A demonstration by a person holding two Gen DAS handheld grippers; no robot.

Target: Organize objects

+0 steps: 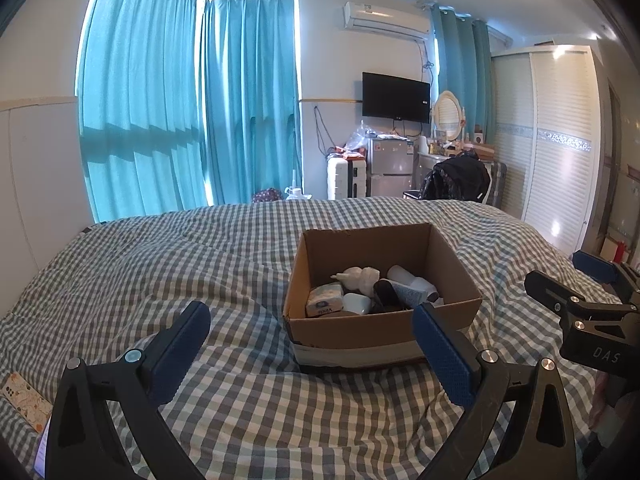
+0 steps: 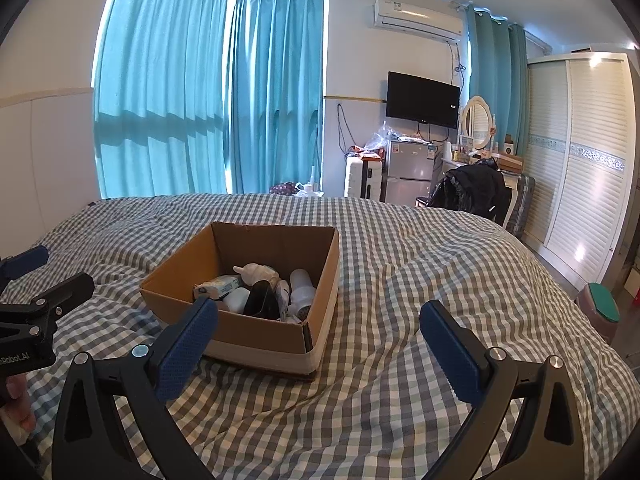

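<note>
Judging by the items already inside the cardboard box (image 1: 382,300) on the bed (image 1: 160,248), organizing appears nearly complete; left gripper (image 1: 312,344) and right gripper (image 2: 320,340) hover open, empty.

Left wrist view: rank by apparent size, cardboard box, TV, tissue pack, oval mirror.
1. cardboard box
2. TV, though far off, so smaller than it really is
3. tissue pack and oval mirror: look about alike, so unranked; the mirror stands much farther away.
</note>
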